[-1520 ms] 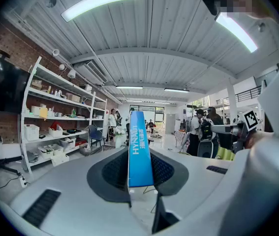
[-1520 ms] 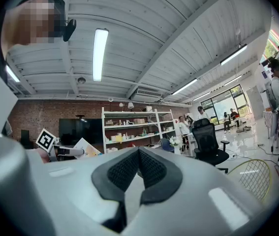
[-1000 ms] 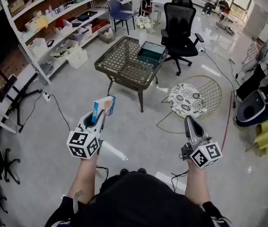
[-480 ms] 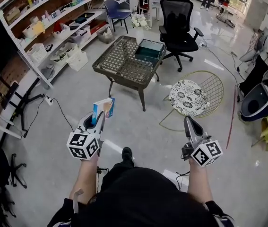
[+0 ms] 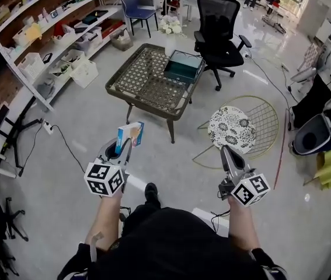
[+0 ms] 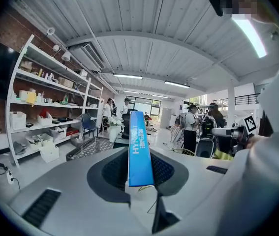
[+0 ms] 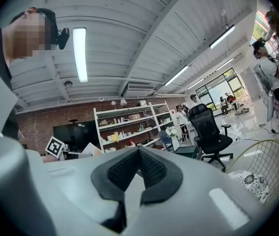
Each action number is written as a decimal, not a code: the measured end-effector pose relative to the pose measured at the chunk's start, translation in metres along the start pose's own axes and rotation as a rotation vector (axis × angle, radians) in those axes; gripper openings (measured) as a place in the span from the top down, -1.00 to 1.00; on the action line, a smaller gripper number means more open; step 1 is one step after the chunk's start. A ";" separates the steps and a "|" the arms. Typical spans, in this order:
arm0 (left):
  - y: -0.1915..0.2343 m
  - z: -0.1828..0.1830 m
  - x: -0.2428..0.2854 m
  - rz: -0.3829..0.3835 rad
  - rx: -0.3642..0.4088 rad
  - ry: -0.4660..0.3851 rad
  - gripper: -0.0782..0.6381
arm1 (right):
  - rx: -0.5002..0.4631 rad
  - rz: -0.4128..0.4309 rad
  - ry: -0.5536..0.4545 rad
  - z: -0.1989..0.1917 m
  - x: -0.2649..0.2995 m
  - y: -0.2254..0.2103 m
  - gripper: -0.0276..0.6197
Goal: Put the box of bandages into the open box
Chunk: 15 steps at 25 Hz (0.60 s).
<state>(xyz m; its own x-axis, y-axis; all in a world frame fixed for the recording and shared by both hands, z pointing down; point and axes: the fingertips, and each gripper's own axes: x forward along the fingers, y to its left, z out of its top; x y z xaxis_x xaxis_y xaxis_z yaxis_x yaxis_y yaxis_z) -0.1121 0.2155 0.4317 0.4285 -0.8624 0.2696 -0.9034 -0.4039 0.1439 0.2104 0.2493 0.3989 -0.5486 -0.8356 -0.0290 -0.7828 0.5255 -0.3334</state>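
The person has taken a step or so toward the wicker-topped table (image 5: 147, 81), so the carry is under way, but the open box (image 5: 183, 69) on its far corner is still well apart from both grippers. The left gripper (image 5: 124, 148) stays clamped on the box of bandages (image 5: 129, 134), which sticks out past the jaw tips, while the right gripper (image 5: 226, 154) hangs with its jaws together on nothing. The box of bandages has its long axis along the jaws, narrow blue edge uppermost, pointing ahead, roughly at the table as far as I can judge.

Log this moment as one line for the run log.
left gripper: shut on bandage box | right gripper: shut, empty | open box: on table, ahead
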 end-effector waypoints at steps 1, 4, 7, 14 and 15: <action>0.009 0.005 0.011 -0.011 0.003 0.002 0.54 | 0.002 -0.001 0.006 0.000 0.015 0.000 0.89; 0.040 0.013 0.041 -0.038 -0.001 0.018 0.54 | -0.002 -0.002 0.023 0.000 0.061 0.002 0.89; 0.072 0.019 0.066 -0.056 -0.014 0.028 0.54 | 0.002 -0.002 0.041 -0.002 0.106 0.006 0.89; 0.142 0.031 0.102 -0.074 -0.026 0.042 0.54 | 0.003 0.000 0.052 -0.004 0.191 0.014 0.89; 0.149 0.034 0.106 -0.076 -0.027 0.040 0.54 | 0.001 -0.003 0.052 -0.004 0.199 0.013 0.89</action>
<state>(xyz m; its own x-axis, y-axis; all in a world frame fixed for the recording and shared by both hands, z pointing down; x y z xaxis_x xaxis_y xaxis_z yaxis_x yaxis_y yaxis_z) -0.2016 0.0534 0.4491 0.4961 -0.8166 0.2949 -0.8680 -0.4586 0.1904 0.0894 0.0903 0.3927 -0.5606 -0.8278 0.0214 -0.7843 0.5225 -0.3344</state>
